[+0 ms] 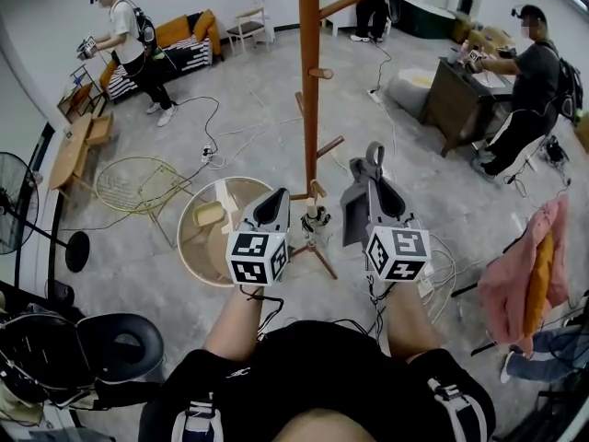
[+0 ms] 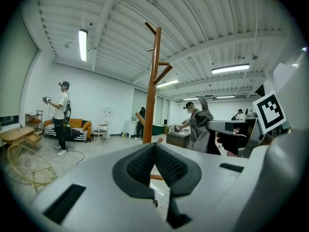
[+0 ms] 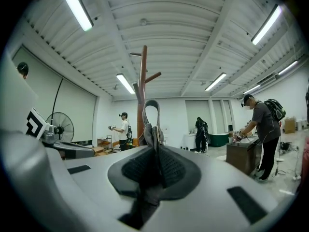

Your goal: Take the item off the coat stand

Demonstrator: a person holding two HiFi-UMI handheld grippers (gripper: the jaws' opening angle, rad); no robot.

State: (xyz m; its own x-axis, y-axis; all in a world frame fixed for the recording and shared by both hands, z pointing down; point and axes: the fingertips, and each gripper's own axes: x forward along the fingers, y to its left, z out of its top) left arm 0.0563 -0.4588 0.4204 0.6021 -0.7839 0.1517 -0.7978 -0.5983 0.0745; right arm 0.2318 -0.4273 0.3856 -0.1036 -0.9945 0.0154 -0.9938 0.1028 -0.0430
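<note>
The right gripper (image 1: 372, 175) had its fingers pinched on a grey fabric item with a hanging loop (image 1: 375, 154). In the right gripper view the cloth sat squeezed between the dark ribbed fingers (image 3: 170, 164) and its loop (image 3: 151, 116) stood up above them. The item was beside the tall brown wooden coat stand (image 1: 309, 81), to the right of its pole and apart from it. In the left gripper view it hung well clear of the pole (image 2: 150, 91).

The left gripper (image 1: 274, 203) was level with the right one, on the pole's left. Its fingers (image 2: 139, 164) were pressed together at the tips with nothing between them.

A round low table with a pale wooden top (image 1: 189, 247) stood on the floor near the stand's foot. A pink cloth (image 1: 515, 279) hung at the right edge.
</note>
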